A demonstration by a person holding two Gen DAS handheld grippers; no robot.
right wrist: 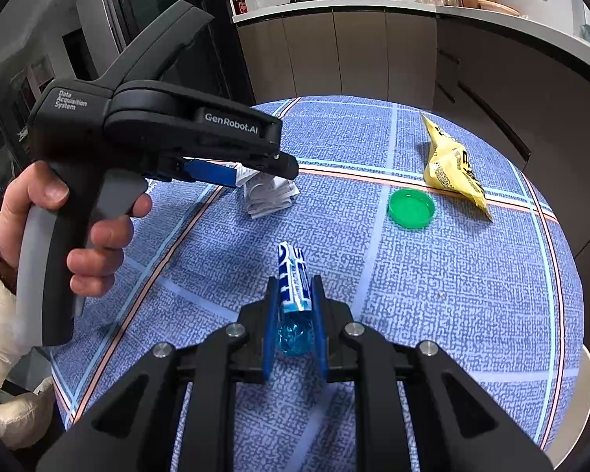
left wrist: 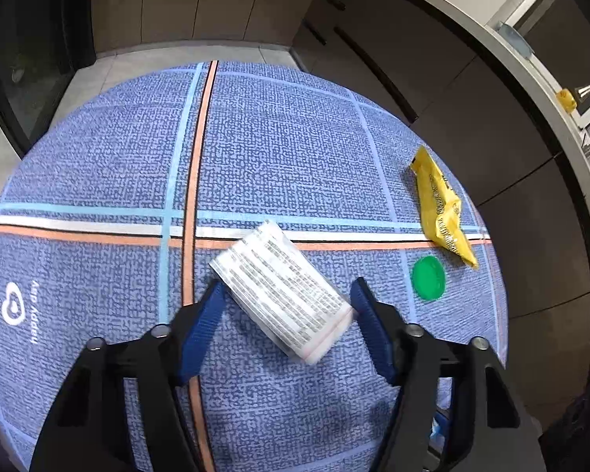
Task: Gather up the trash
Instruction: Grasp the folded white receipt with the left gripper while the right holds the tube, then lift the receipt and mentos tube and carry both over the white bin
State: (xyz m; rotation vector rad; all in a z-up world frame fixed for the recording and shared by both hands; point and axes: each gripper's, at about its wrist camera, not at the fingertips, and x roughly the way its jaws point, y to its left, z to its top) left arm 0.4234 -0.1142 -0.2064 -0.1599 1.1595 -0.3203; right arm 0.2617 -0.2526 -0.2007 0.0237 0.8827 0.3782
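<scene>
Nearest to me, my right gripper (right wrist: 294, 289) was clamped on a blue-and-white wrapper (right wrist: 294, 281), its jaws drawn close with the crinkled blue foil end bunched between them and the printed end poking forward above the table (right wrist: 472, 314). The wrapper was thin, glossy and creased along its length.

On my left side, the left gripper (left wrist: 287, 289) stood spread wide around a folded paper leaflet (left wrist: 281, 291). The leaflet was white, densely printed in small black lines, and folded into a thick wad that looked slightly blurred. One blue fingertip seemed to touch its near corner, but I could not tell whether the other pad met it. From the right wrist camera the leaflet (right wrist: 269, 192) sat rumpled under the tool's nose.

Beyond these, a green round lid (right wrist: 412, 208) lay rim-up on the blue woven tablecloth (left wrist: 275, 149). Just beside it, farther out, a crumpled yellow snack bag (right wrist: 452, 165) with black print rested across the orange and white stripes near the table's edge.

Farthest off ran grey kitchen cabinets (right wrist: 334, 47).
</scene>
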